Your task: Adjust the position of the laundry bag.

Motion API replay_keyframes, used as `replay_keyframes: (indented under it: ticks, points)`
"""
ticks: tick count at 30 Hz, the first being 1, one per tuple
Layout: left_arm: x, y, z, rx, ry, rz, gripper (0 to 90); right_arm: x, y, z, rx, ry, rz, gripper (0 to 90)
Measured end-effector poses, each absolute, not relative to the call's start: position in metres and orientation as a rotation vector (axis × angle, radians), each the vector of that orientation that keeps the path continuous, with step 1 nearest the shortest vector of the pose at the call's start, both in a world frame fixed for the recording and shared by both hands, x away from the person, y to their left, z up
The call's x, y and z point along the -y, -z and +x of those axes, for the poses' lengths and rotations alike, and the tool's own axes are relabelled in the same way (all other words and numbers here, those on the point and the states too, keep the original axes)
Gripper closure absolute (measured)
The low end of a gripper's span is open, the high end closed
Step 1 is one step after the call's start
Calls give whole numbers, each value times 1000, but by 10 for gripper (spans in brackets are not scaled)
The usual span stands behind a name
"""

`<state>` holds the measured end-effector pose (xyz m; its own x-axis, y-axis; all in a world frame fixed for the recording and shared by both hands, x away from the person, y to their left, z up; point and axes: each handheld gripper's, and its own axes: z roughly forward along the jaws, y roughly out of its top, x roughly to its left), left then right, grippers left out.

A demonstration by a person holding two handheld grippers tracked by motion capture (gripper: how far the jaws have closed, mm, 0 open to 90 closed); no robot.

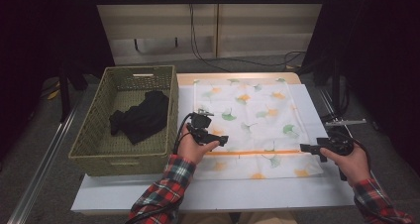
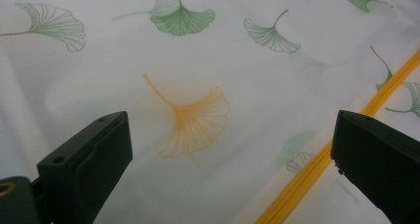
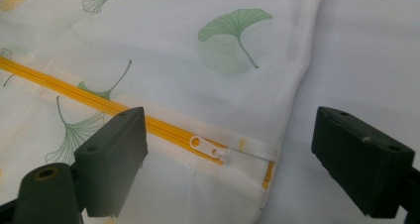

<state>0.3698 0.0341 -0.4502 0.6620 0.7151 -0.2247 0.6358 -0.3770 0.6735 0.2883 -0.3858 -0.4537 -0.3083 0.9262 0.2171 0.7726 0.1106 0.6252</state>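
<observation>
A white mesh bag (image 1: 252,120) printed with green and orange ginkgo leaves lies flat on the table, a yellow zipper (image 1: 252,153) running across its near part. My left gripper (image 1: 224,140) hovers open over the bag's left side near the zipper's left end; its view has the leaf print (image 2: 190,117) and the zipper (image 2: 317,169) between the jaws. My right gripper (image 1: 304,148) stands open at the bag's right edge. Its view holds the white zipper pull (image 3: 210,147) at the zipper's right end, between the jaws and untouched.
A woven green basket (image 1: 84,142) stands at the left of the table with a black garment (image 1: 143,117) inside. A white sheet (image 1: 148,192) covers the table under the bag. Cables (image 1: 223,60) lie on the floor beyond the far edge.
</observation>
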Motion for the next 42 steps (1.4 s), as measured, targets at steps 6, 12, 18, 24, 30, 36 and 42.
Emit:
replay_keyframes:
  ticks: [6, 12, 18, 24, 30, 36, 42]
  points:
    - [-32, 449, 370, -1036, -138, 2121, 23, 390, 454, 284, -2153, -1009, 1673, 259]
    - [-32, 451, 370, -1037, -133, 2120, 23, 394, 456, 283, -2142, -1002, 1679, 354]
    - [-31, 451, 371, -1035, -132, 2119, 23, 394, 459, 282, -2129, -973, 1721, 403]
    - [-32, 452, 371, -1030, -130, 2127, 23, 397, 461, 283, -2130, -960, 1735, 440]
    - [-31, 452, 371, -1031, -128, 2132, 23, 400, 464, 283, -2128, -949, 1742, 480]
    - [-30, 453, 372, -1024, -132, 2140, 23, 401, 466, 283, -2130, -952, 1749, 521]
    - [-28, 453, 371, -1030, -129, 2131, 23, 398, 468, 283, -2143, -926, 1750, 551]
